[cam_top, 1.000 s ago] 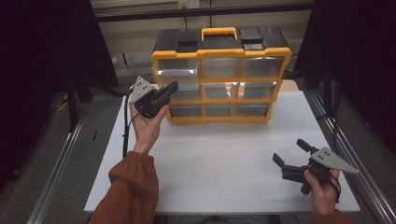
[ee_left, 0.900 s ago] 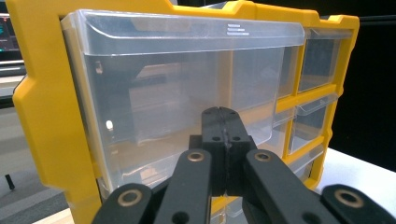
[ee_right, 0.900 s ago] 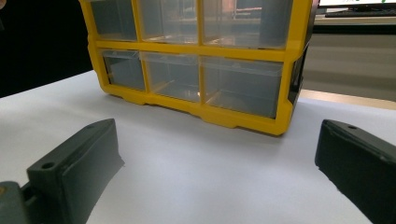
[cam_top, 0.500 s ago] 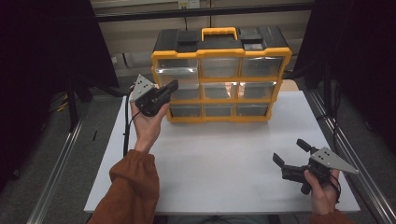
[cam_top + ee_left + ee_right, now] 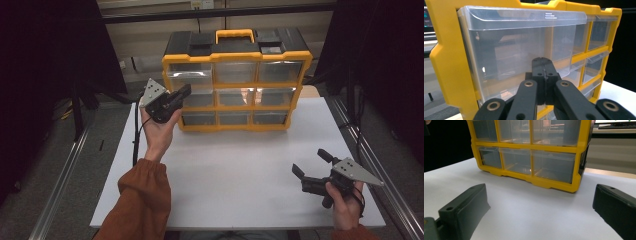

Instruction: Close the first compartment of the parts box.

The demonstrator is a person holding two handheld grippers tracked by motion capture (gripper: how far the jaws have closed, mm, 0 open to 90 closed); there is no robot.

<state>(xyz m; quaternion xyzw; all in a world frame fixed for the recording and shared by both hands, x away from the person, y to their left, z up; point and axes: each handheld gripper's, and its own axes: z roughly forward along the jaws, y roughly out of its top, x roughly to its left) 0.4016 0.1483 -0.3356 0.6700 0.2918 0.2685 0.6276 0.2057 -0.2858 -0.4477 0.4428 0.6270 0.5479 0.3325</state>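
Yellow organizer (image 5: 235, 90) label perhaps unreadable; left gripper (image 5: 186, 90) closed, right gripper (image 5: 309, 163) open.

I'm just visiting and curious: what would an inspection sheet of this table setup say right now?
Surface: white table, bare in front of the organiser.
Job's things: yellow drawer organiser standing upright at the back, clear drawers all pushed in.
Clutter: nothing seen.
Grippers: left gripper raised at the organiser's left column of drawers, jaws shut on nothing; whether it touches a drawer cannot be told. Right gripper low over the table's right front, jaws open, holding nothing.
Cables: black cable trails from the left gripper.
Surroundings: dark curtains at both sides, metal rails beside the table.
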